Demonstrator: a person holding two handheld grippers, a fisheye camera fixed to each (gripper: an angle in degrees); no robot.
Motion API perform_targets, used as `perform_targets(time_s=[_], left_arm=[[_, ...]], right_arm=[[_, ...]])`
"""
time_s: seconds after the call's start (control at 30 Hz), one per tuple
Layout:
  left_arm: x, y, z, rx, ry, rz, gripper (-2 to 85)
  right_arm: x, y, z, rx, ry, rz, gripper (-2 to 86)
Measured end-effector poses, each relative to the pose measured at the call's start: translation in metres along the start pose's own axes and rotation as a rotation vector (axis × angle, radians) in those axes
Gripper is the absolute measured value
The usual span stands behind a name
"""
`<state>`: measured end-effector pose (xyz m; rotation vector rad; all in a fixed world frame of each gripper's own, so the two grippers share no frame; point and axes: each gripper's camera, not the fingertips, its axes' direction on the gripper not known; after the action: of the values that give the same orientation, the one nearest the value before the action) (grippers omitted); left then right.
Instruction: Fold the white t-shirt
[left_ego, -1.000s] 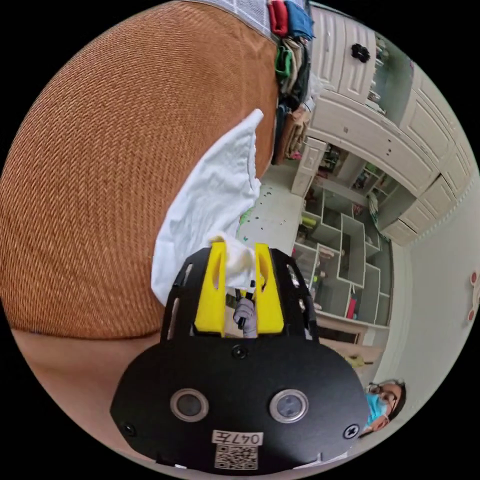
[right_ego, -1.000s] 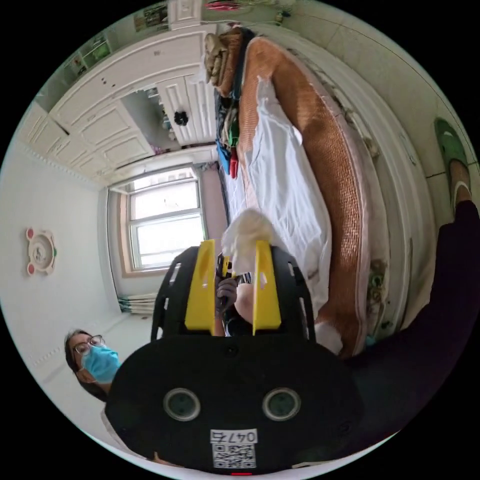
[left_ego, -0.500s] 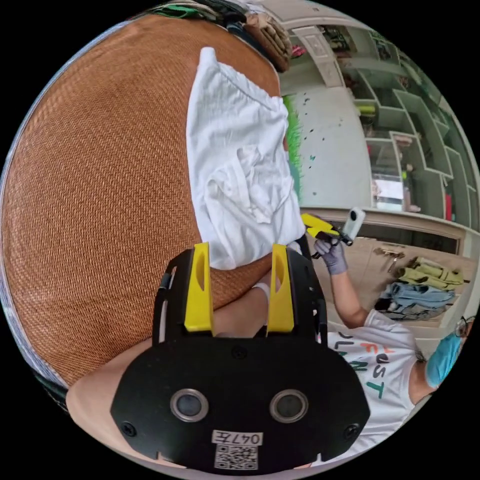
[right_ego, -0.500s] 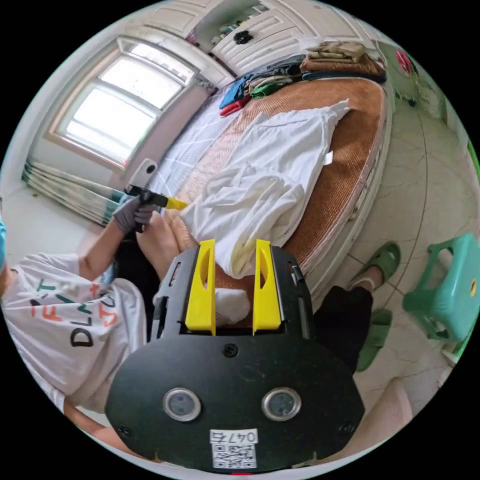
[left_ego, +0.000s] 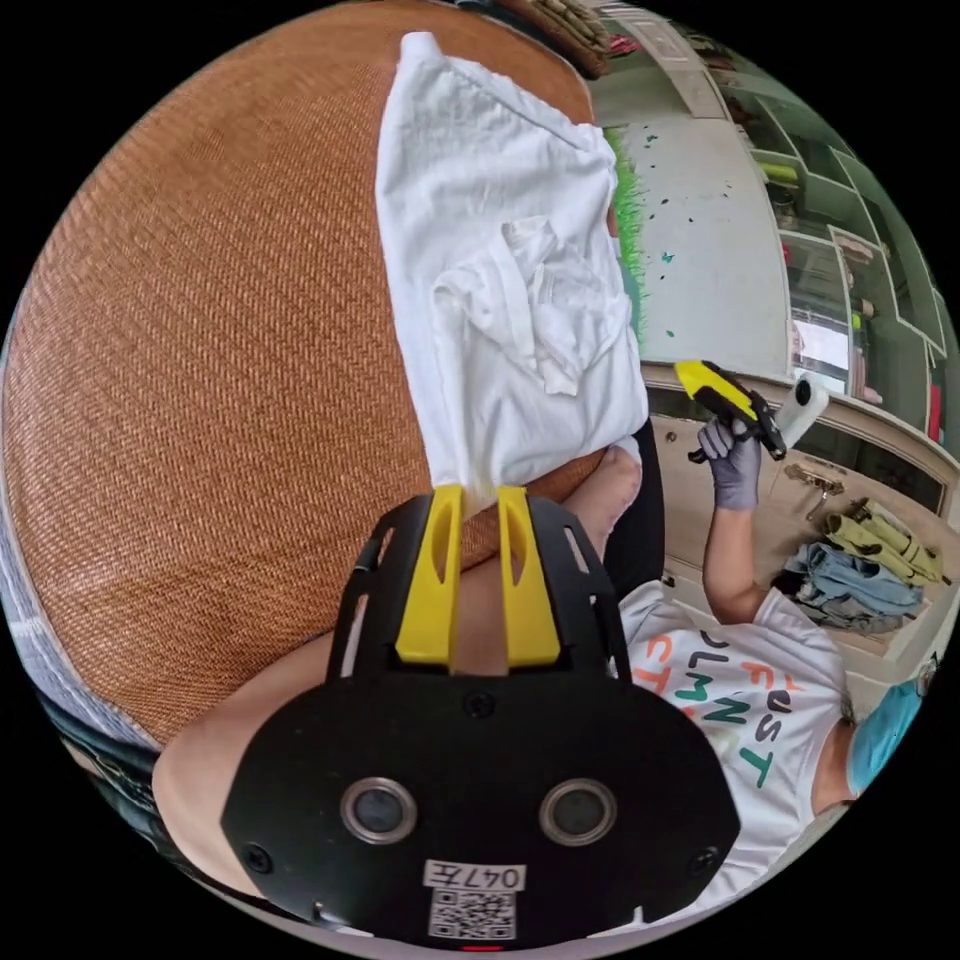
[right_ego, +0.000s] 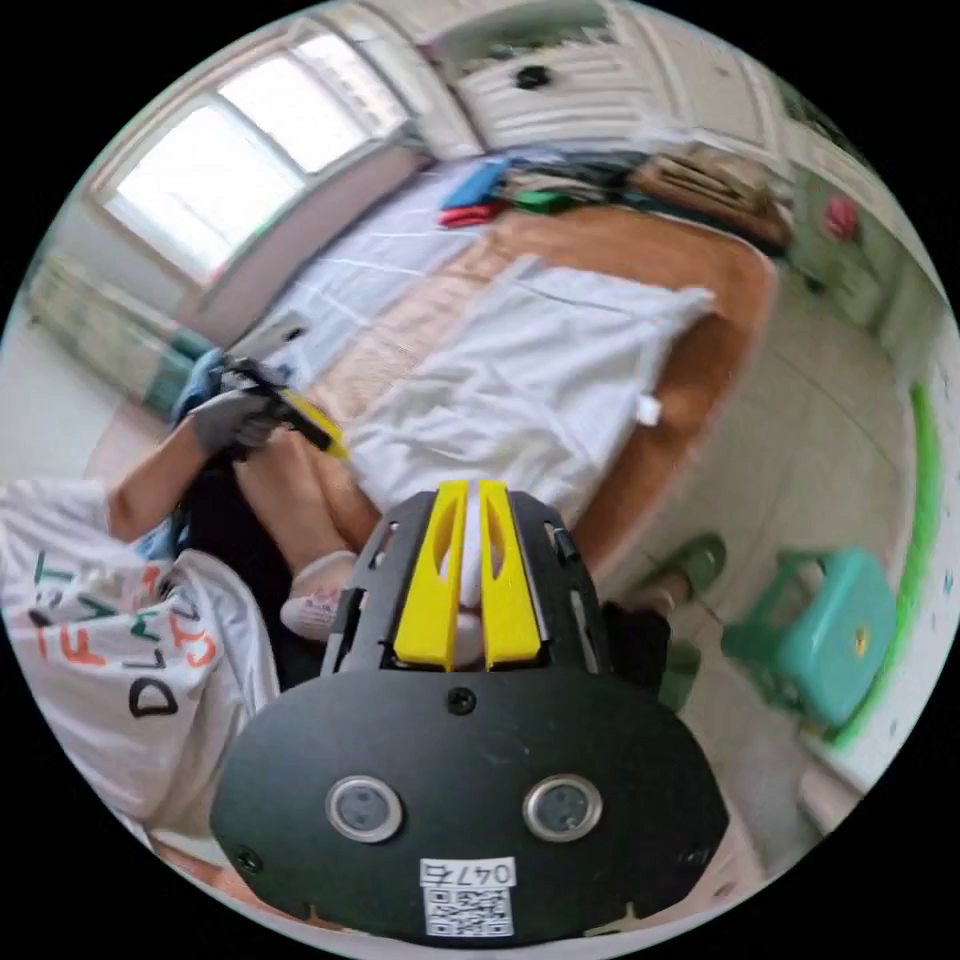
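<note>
Both yellow tongs, left (left_ego: 478, 492) and right (right_ego: 466, 487), are pinching the crumpled white cotton t-shirt's (left_ego: 510, 300) near edge on the orange woven bed mat (left_ego: 200, 350).

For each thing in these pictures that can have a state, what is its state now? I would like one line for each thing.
White t-shirt: spread on the woven orange mat, partly folded, a crumpled layer on top.
Left gripper: yellow fingers nearly together, at the shirt's near edge; grip not certain.
Right gripper: yellow fingers nearly together, white cloth showing between them.
Woven orange mat: lying flat under the shirt.
Green plastic stool: standing upright on the floor.
</note>
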<state>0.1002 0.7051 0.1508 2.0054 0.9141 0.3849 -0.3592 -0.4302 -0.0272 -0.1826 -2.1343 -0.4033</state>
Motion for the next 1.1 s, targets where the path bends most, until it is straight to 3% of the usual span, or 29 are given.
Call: perform_targets(time_s=[0.07,0.17,0.3,0.4,0.47,0.53,0.6,0.77,0.8,0.87,0.9,0.97,1.03,1.1], left_arm=[[0.009,-0.003,0.008,-0.006,-0.007,0.009,7.6],[0.013,-0.003,0.02,-0.011,-0.005,0.005,7.5],[0.007,-0.002,0.028,-0.005,0.041,-0.023,6.7],[0.005,-0.001,0.032,0.004,0.058,-0.031,6.2],[0.005,-0.002,0.036,0.004,0.068,-0.032,5.7],[0.004,-0.004,0.038,0.003,0.082,-0.03,5.5],[0.001,-0.005,0.04,-0.001,0.1,-0.03,5.3],[-0.005,-0.005,0.044,-0.004,0.124,-0.026,4.2],[-0.006,-0.005,0.044,-0.003,0.124,-0.026,3.9],[-0.01,-0.003,0.043,-0.002,0.133,-0.03,2.2],[-0.012,-0.002,0.042,0.001,0.144,-0.028,1.7],[-0.019,0.002,0.04,0.007,0.168,-0.032,0.6],[-0.024,0.004,0.037,0.015,0.184,-0.033,0.2],[-0.028,0.005,0.034,0.018,0.187,-0.029,-0.1]], right_arm=[[-0.026,-0.038,0.02,-0.05,-0.216,-0.178,-1.0],[-0.049,-0.076,0.074,-0.182,-0.388,-0.338,-1.2],[-0.056,-0.115,0.13,-0.396,-0.405,-0.421,-1.2],[-0.026,-0.151,0.106,-0.22,-0.218,-0.302,-1.2],[0.018,-0.16,0.061,0.029,-0.072,-0.001,-1.2],[0.036,-0.151,0.034,0.127,-0.043,0.101,-1.2],[0.035,-0.14,0.022,0.136,-0.098,0.035,-1.2],[0.014,-0.096,0.055,-0.172,-0.417,-0.237,-1.1],[0.014,-0.092,0.062,-0.207,-0.389,-0.234,-1.1],[0.04,-0.075,0.075,-0.258,-0.083,-0.087,-1.0],[0.051,-0.071,0.071,-0.231,-0.066,-0.033,-1.0],[0.095,-0.041,0.036,0.014,-0.202,0.24,-0.9],[0.101,-0.015,0.009,0.133,-0.265,0.252,-0.4],[0.092,0.008,-0.006,0.134,-0.28,0.217,1.2]])
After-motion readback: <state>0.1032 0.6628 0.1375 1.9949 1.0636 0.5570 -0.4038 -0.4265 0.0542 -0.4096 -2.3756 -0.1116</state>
